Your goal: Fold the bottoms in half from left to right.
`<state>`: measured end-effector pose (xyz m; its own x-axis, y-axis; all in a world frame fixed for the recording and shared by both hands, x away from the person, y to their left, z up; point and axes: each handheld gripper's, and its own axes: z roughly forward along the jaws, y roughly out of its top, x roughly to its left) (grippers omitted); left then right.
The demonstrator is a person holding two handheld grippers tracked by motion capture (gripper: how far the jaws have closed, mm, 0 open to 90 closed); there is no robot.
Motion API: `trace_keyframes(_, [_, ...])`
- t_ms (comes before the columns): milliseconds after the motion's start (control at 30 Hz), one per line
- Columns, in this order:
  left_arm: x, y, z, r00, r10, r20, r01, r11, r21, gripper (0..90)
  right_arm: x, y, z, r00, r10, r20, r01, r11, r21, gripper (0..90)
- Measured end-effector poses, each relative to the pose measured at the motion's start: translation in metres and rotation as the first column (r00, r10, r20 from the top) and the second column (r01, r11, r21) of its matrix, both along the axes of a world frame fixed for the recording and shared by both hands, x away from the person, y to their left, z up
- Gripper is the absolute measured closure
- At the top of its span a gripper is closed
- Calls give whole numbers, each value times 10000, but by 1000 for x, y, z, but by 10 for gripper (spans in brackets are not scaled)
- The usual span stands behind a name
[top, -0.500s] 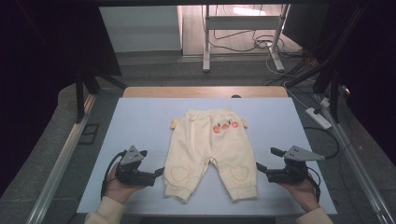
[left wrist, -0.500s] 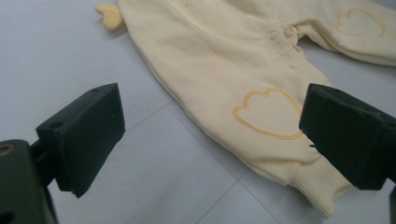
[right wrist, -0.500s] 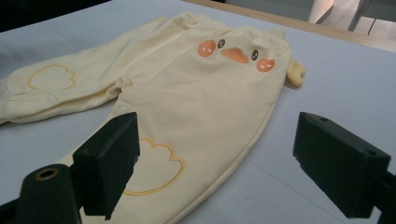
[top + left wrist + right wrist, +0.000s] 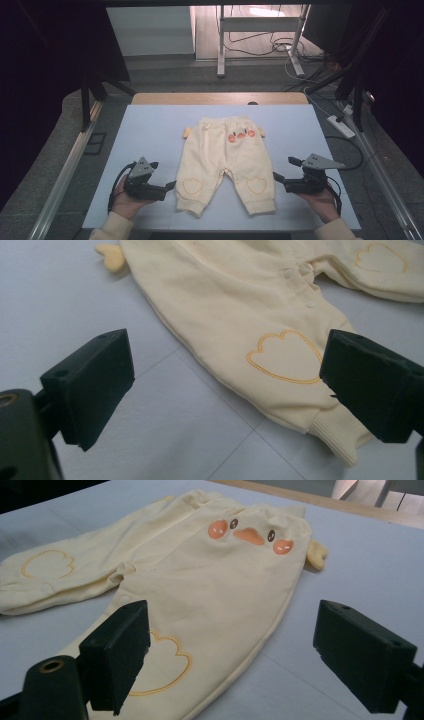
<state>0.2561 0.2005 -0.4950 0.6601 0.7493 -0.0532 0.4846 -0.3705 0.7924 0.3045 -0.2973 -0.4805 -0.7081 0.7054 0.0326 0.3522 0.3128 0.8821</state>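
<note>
Pale blue worktop (image 4: 150, 130) with a wooden far edge, on a grey floor (image 4: 165, 75) strewn with cables. Yellow baby trousers (image 4: 222, 160) lie flat at centre. Left gripper (image 4: 172, 186) and right gripper (image 4: 282, 170) flank the legs, jaws apart and empty.

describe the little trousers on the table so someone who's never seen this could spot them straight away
On the pale blue table top, midway between the left gripper and right gripper, lie the baby trousers, spread flat, waistband away from the person. They are cream yellow, with an orange duck face below the waistband and a heart outline on each knee.
</note>
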Motion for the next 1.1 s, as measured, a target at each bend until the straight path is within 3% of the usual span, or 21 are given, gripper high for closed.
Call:
trace_keyframes(433, [-5, 6, 0, 9999, 89, 66, -87, 9998, -170, 79, -7, 4, 2, 9998, 163, 149, -160, 9996, -223, 158])
trace_keyframes(667, [-5, 3, -2, 9999, 89, 76, -89, 10000, 5, 83, -7, 9, 2, 9989, 399, 257, -388, 9985, -391, 160])
trace_keyframes(1033, [-7, 0, 0, 9998, -20, 202, 16, 9998, 198, 86, -7, 22, 3, 9983, 570, 155, -567, 9982, -196, 164])
trace_keyframes(1100, [-7, 2, 0, 9998, -26, 200, 25, 10000, 47, 87, -6, 26, 3, 9980, 620, 78, -619, 9979, -191, 164])
